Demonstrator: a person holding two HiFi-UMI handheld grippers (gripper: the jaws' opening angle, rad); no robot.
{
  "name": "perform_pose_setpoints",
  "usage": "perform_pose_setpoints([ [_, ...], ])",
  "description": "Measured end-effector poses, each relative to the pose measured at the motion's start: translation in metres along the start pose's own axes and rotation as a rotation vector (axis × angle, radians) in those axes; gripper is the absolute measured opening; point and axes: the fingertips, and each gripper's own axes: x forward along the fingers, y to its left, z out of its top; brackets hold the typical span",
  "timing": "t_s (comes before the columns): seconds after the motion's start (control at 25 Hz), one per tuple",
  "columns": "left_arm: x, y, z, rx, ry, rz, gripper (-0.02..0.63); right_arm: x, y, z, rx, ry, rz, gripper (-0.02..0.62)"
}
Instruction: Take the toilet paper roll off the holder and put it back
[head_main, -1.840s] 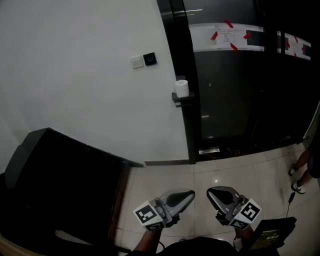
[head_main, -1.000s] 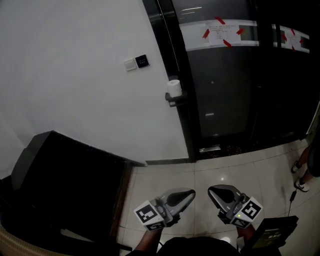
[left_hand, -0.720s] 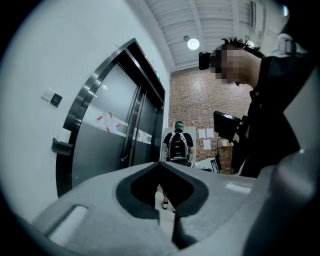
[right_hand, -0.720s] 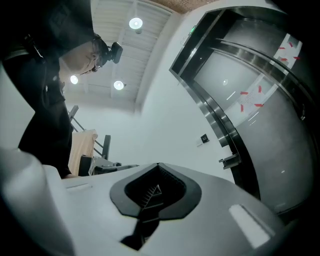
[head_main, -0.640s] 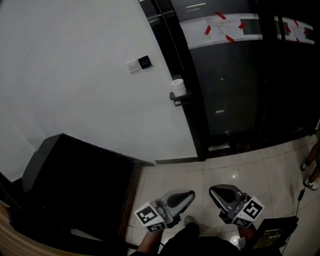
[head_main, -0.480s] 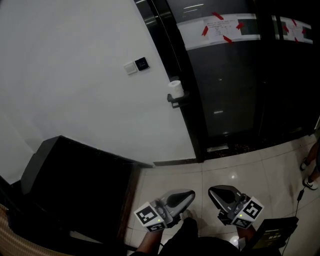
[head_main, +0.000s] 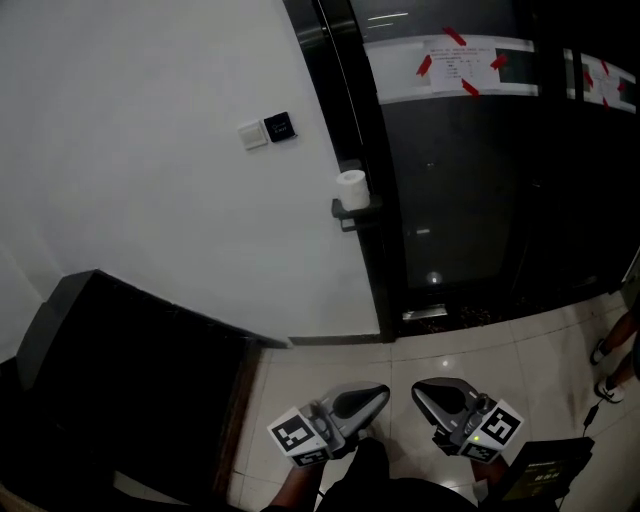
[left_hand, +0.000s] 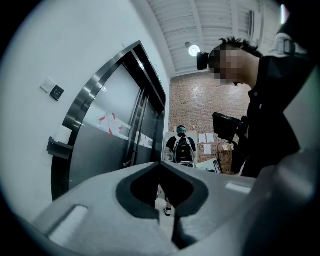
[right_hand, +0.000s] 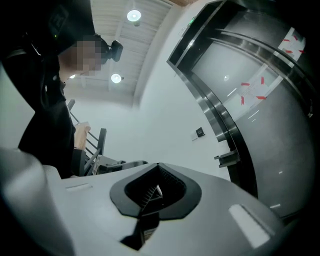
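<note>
Low over the near edge of the tiled floor, the left gripper and the right gripper are held side by side, tips pointed forward. In each gripper's own view the jaws are seen pressed together, and nothing is clamped between either pair. To the left, a black cabinet is set against the white wall. At the floor's right edge, another person's feet can be made out.

Farther off, at the right edge of the wall where the dark door frame begins, the holder is fixed. The toilet paper roll is stood upright on it, well apart from both grippers. Two switch plates are mounted up and to the left of it. Beyond, a taped notice is stuck on the dark glass door.

The removal is judged not yet begun.

- **Knocked off:** If the roll were reached with the jaws closed, it would likely be pushed off its small perch and dropped to the floor.
- **Crushed:** The soft roll could be squashed out of shape by too hard a squeeze.
- **Unwound:** A loose end could be pulled free if only the outer layer were pinched.
- **Missed on return:** The holder could be missed when the roll is put back, since the scene is dimly lit.
</note>
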Motion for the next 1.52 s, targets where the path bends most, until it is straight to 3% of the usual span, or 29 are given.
perform_pose_setpoints([
  [0.16,0.004,0.081,-0.001,-0.01,-0.015,-0.028,0.0,0.058,-0.054,-0.013,-0.018,0.027,-0.011,0.002],
  [0.44,0.001,0.232,0.047,-0.029,-0.062,-0.059,0.0,0.192,-0.141,0.004,-0.026,0.019,-0.001,0.002],
  [0.64,0.0,0.308,0.058,-0.037,-0.051,-0.071,0.0,0.248,-0.186,0.0,-0.023,0.002,-0.019,0.002],
  [1.0,0.029,0.363,0.046,-0.083,-0.014,-0.076,0.0,0.274,-0.242,-0.004,-0.018,0.029,-0.031,0.002],
  [1.52,0.073,0.39,0.06,-0.038,-0.031,-0.045,0.0,0.276,-0.3,0.015,-0.052,0.031,-0.033,0.002],
])
